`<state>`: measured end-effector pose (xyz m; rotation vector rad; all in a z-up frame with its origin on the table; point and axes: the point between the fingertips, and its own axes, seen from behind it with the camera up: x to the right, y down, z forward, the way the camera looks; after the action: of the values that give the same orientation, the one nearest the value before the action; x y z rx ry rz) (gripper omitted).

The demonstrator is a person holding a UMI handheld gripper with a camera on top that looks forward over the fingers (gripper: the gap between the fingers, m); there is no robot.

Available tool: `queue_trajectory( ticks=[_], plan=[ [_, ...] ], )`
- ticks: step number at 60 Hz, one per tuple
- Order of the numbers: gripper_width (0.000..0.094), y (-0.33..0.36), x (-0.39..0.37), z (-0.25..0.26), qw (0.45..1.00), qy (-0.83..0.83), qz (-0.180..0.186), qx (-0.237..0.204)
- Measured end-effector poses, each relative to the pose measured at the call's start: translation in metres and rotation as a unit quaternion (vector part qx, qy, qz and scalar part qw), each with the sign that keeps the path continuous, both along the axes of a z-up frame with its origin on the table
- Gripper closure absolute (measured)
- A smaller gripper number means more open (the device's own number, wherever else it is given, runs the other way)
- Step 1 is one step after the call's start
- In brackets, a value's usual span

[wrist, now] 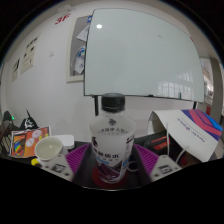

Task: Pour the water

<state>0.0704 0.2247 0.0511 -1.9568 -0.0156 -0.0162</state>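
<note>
Yellow-rimmed cup [48,150]: a small pale cup with a yellowish inside, standing on the desk to the left of the gripper's fingers, apart from the bottle.
Left clutter [25,138]: colourful printed items, stacked or leaning, behind the cup at the foot of the wall.
Wall papers [27,55]: sheets pinned to the pale wall above that clutter.
Left finger [78,158]: its pink pad lies against the left side of the bottle.
Bottle [111,140]: clear plastic with a black cap and a white label printed in pink; upright, close to the camera, between the two fingers.
Gripper [110,162]: closed on the bottle, both pads pressing its lower body.
Whiteboard [148,50]: a large blank white panel on the wall behind and above the bottle.
Right finger [143,160]: pink pad against the bottle's right side.
Printed card [193,132]: a white sheet with purple and red print, tilted, to the right beyond the fingers.
</note>
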Motion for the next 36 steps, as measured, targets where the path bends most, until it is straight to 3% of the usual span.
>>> queue_trajectory(
  ticks=[1,3,7,18,36],
  plan=[
    [0.0065,-0.001,0.000,-0.001,1.000,0.001,0.000,-0.004],
    [0.0127,-0.005,0.000,-0.002,1.000,0.001,-0.004,-0.010],
    [0.0078,-0.013,0.004,0.005,1.000,-0.001,-0.015,-0.013],
    [0.0090,-0.064,-0.001,0.039,0.999,-0.020,-0.032,-0.011],
    [0.0096,-0.239,-0.048,0.097,0.998,-0.030,-0.053,-0.025]
  ],
)
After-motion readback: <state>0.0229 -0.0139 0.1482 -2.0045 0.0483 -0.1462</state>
